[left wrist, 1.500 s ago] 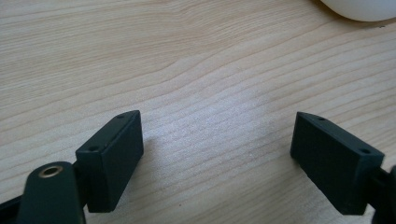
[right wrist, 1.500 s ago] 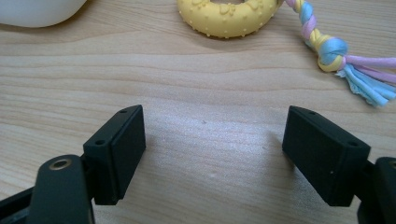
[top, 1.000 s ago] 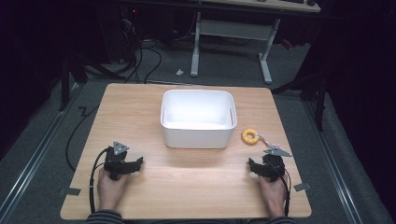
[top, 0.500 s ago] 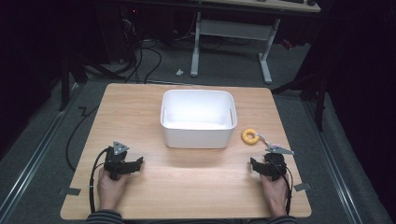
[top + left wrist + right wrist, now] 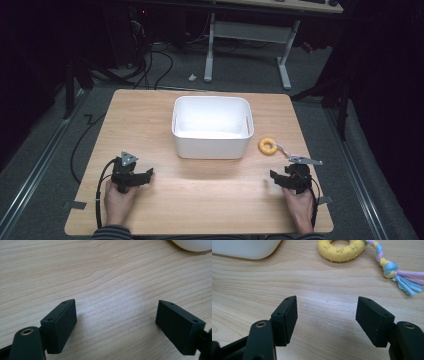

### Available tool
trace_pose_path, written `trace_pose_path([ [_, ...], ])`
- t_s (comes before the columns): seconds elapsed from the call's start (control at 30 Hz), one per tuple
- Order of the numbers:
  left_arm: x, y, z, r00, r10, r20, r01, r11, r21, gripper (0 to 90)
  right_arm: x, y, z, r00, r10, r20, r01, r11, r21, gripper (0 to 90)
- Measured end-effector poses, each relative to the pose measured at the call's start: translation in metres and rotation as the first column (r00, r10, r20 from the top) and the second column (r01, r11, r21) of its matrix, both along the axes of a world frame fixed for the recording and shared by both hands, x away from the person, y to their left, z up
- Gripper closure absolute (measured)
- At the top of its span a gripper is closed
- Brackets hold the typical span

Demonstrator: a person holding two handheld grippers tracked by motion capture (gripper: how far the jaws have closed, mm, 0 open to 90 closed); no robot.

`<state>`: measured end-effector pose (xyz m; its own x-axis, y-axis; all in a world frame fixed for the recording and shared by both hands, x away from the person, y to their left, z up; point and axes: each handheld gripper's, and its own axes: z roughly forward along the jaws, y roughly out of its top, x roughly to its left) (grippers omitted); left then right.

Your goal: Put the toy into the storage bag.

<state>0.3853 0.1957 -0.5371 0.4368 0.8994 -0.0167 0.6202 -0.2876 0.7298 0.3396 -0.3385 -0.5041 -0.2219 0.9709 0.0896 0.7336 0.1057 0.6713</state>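
The yellow ring toy (image 5: 267, 146) lies flat on the wooden table (image 5: 200, 200), right of centre in the high view, just beside the lower right corner of the white plastic bin (image 5: 211, 126) and apart from it. A braided rope tail (image 5: 384, 261) of pink, yellow and blue strands is tied through the ring; in the high view ring and tail together form one long axis running from the ring toward the lower right of the frame. In the right gripper view the ring sits at the top centre, and the tail runs off to the right and ends in a frayed tassel (pink and blue threads).

The right gripper (image 5: 279, 178) rests low on the table at the lower right of the high view, near the tassel end without touching it. Its jaws have just been closing a little yet stand well apart, with bare wood between them. The ring lies beyond the jaws with open table between.

The left gripper (image 5: 146, 174) sits at the lower left of the high view, well apart from the toy. Its jaws gape wide over bare wood and hold nothing. A curved edge of the bin shows at the upper right of the left gripper view.
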Motion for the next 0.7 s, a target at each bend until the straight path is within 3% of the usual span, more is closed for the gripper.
trace_pose_path([
  [0.17, 0.000, 0.000, 0.000, 1.0000, 0.000, 0.000, 0.000, 1.0000, 0.000, 17.5, 0.002, -0.003, 0.006, 0.9999, 0.010, -0.011, -0.010, 1.000, 0.014, 40.1],
  [0.7, 0.000, 0.000, 0.000, 1.0000, 0.000, 0.000, 0.000, 1.0000, 0.000, 17.6, 0.017, -0.004, 0.038, 0.9992, 0.040, 0.001, -0.040, 0.999, -0.020, 52.4],
])
